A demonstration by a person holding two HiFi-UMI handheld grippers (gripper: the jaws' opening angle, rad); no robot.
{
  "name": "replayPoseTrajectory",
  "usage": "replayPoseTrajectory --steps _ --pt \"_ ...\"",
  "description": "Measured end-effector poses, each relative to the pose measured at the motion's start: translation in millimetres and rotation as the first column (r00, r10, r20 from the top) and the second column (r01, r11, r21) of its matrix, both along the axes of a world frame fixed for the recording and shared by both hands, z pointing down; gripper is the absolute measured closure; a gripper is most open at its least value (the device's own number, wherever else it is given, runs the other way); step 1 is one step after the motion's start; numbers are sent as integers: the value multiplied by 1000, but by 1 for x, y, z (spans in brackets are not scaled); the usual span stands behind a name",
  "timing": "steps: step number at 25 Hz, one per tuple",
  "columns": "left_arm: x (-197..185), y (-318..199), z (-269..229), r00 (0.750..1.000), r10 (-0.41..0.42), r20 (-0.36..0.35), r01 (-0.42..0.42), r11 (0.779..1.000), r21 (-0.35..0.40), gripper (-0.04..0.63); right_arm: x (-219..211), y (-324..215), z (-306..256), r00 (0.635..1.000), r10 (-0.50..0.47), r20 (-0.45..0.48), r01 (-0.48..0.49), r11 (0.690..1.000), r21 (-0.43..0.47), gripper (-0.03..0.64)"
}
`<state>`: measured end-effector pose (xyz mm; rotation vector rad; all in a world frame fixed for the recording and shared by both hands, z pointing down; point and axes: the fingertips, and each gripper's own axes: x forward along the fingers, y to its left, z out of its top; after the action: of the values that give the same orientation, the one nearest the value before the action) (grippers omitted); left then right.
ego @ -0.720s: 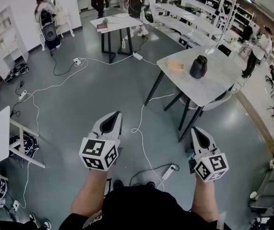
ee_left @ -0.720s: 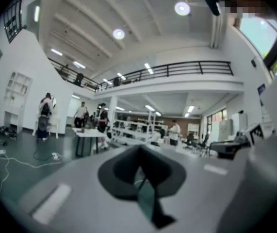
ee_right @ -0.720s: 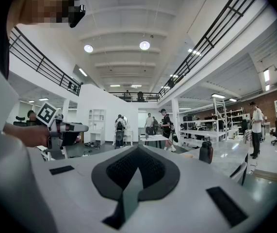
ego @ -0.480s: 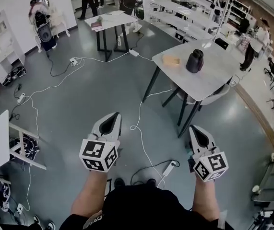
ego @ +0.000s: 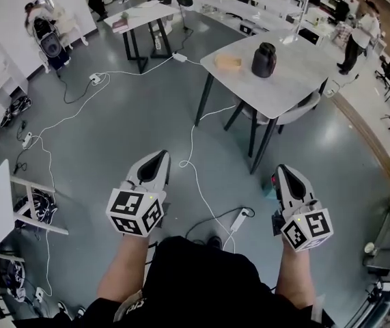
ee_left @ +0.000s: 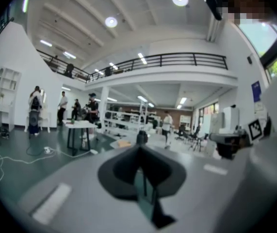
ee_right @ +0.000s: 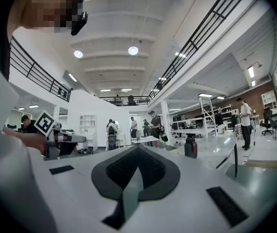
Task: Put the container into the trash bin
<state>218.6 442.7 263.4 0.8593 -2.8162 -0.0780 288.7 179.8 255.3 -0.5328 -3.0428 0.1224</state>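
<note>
The container (ego: 263, 59) is a dark, rounded jar standing upright on a light grey table (ego: 297, 80) far ahead of both grippers. It also shows small in the right gripper view (ee_right: 191, 147) and the left gripper view (ee_left: 141, 137). My left gripper (ego: 158, 160) is held out over the grey floor, shut, with nothing between its pads (ee_left: 139, 152). At the same height my right gripper (ego: 283, 173) is also shut and empty (ee_right: 137, 150). Both point roughly level toward the table.
A flat tan object (ego: 227, 61) lies on the table beside the container. White cables and a power strip (ego: 239, 219) cross the floor just ahead. A chair (ego: 298, 113) stands under the table, a small dark-legged table (ego: 147, 16) farther back, and people stand in the distance.
The table with the container has drawn closer and slid left in the head view as the person walks forward. Both grippers keep their pose and stay shut.
</note>
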Motion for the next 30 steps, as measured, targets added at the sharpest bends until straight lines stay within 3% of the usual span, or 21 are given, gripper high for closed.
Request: replayPoseTrajectory --steps 6,12,24,30 --pt "1 -21 25 998 -14 -60 13 1000 -14 591 5 -34 41 996 2 -95 -10 996 -87 623" --pt "-23 -23 44 996 -20 -82 18 1000 -22 591 -32 -20 52 992 -56 -113 46 994 -94 623" --pt "-169 30 63 992 -33 -118 37 999 29 591 -170 50 42 984 -108 -144 105 994 -33 623" --pt "-230 35 54 995 51 -85 -46 997 54 591 -228 85 33 982 -116 -150 116 993 -8 623"
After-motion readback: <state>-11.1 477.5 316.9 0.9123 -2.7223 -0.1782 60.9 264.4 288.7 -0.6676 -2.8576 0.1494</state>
